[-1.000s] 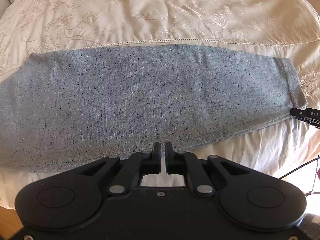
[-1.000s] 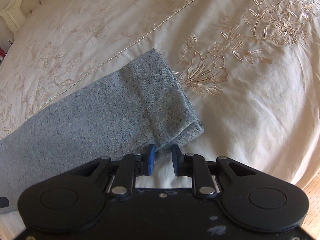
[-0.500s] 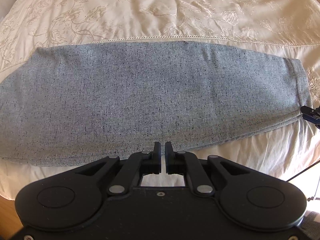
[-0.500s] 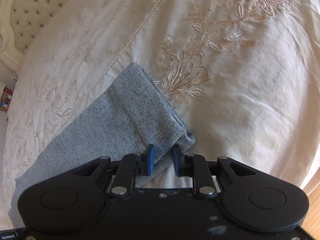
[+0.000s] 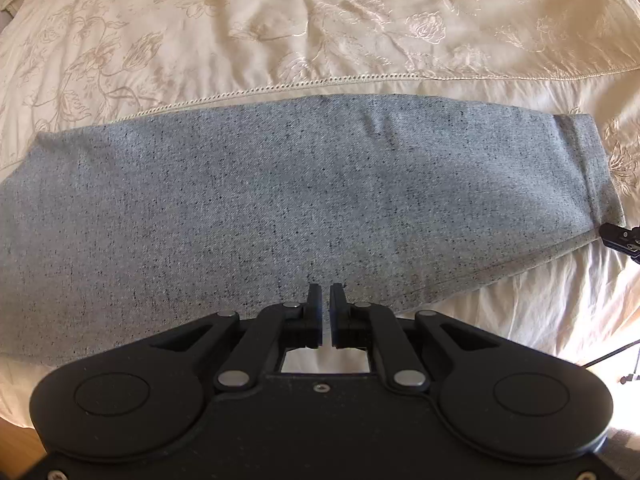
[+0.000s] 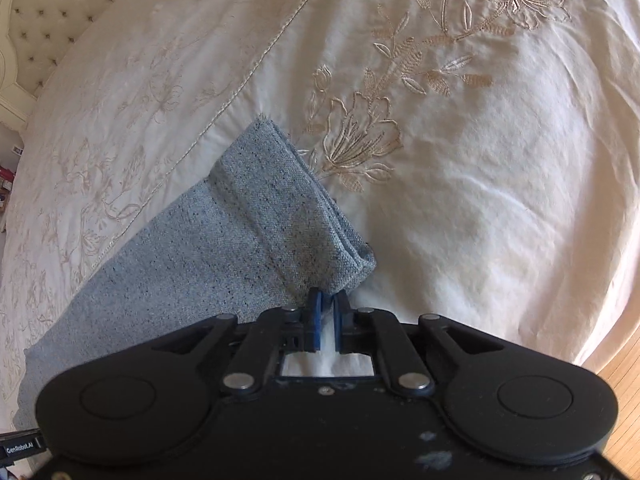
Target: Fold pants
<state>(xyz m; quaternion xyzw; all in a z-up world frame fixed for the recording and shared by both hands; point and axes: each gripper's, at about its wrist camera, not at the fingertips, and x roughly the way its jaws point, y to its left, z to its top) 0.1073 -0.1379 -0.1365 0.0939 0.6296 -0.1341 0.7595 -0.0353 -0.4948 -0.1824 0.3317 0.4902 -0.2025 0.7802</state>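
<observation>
Right gripper (image 6: 327, 300) jaws just closing at pants (image 6: 208, 256) hem corner, embroidered bedspread (image 6: 460, 184)

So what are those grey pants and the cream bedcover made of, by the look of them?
The pants look like a woven, matte fabric, maybe wool blend or light denim: grey flecked with dark specks, with a stitched hem. The bedcover looks like smooth cotton or sateen with a soft sheen, creased, with raised floral embroidery and a corded trim. Exact fibres can't be told.

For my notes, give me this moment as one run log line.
pants: flat on bed, legs stacked | right gripper: just closing on hem corner | left gripper: nearly shut, empty, over near edge
</observation>
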